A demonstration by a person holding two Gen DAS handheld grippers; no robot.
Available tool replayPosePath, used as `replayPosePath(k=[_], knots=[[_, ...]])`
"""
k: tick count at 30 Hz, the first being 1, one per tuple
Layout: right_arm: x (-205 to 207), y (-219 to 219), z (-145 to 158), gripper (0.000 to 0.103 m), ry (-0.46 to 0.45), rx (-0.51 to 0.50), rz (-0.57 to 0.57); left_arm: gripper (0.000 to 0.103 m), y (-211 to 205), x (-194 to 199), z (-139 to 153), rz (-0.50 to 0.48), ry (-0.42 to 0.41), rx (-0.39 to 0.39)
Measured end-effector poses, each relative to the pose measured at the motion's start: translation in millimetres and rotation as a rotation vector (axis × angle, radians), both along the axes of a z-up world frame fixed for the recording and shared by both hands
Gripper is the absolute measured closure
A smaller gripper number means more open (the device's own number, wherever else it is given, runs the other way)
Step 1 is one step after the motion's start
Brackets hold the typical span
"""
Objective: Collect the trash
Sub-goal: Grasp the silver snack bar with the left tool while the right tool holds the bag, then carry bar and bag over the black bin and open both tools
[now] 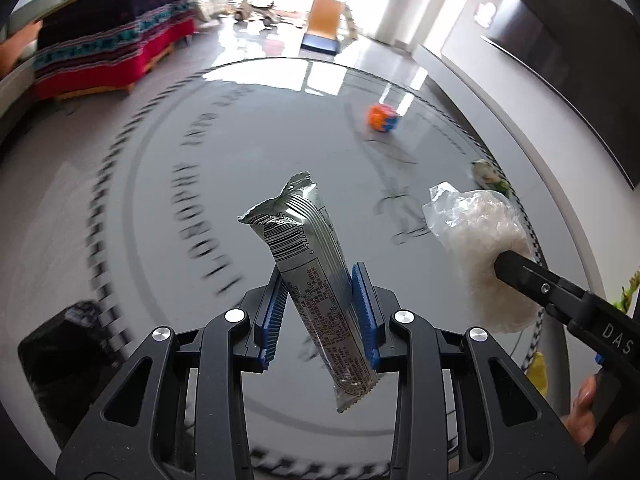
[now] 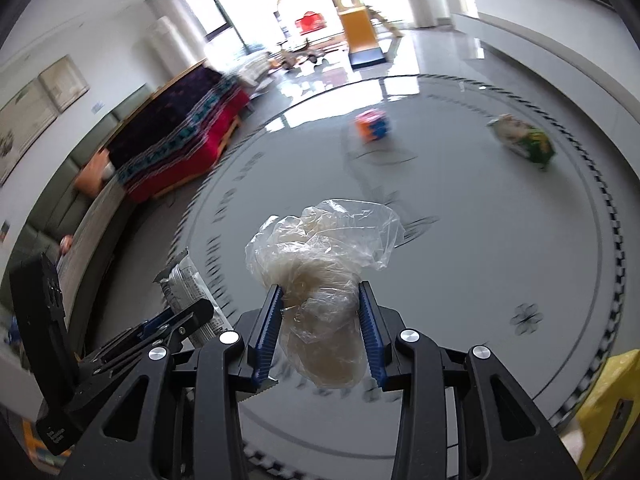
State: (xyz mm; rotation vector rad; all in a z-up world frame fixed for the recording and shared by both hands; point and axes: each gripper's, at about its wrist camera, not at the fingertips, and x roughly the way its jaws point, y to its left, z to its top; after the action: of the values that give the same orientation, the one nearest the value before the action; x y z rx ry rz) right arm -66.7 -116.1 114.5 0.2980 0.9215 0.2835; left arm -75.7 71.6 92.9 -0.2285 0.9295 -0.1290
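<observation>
Left wrist view shows your left claw (image 1: 320, 312) closed on a silver snack wrapper (image 1: 310, 276), with both blue pads pressing its lower half while the top end sticks up and leans to the left. At the right of the same view your right claw (image 1: 500, 268) holds a crumpled clear plastic bag (image 1: 480, 248). The right wrist view confirms it: the pads are pinched on the middle of the bag (image 2: 320, 300), and loose film puffs out above them. Both pieces hang in the air above the round glass counter (image 1: 200, 140), so I judge the step now is to carry them to a bin.

No bin is clearly visible. Something yellow at the counter edge (image 2: 608, 404) could be a bag for trash, but I cannot tell this.

To do this step well, keep both claws squeezed, because the foil is slippery and the film can slide out. Carry smoothly and do not swing, since the long wrapper may turn between the pads. Please release only when each piece is really above the opening.

On the counter a green and white packet (image 2: 524, 140) waits near the far right rim, probably trash to collect next. The orange and blue cube (image 2: 372, 126) looks like a toy, so I would leave it there.
</observation>
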Motion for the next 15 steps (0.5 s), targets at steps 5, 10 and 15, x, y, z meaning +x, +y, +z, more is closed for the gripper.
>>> replayPosePath(k=[5,10,15], knots=[[-25,53,-6,0.064,0.006,-0.017,0.104,0.070,50,-39,-7,0.084,-0.009,0.000],[-53,112,-12,0.064,0.011,-0.044,0.221,0.070,108,-85,-17,0.196,-0.011,0.005],[-84,166,-22,0.064,0.012,-0.053,0.335,0.070,156,-132,-33,0.310,0.000,0.023]])
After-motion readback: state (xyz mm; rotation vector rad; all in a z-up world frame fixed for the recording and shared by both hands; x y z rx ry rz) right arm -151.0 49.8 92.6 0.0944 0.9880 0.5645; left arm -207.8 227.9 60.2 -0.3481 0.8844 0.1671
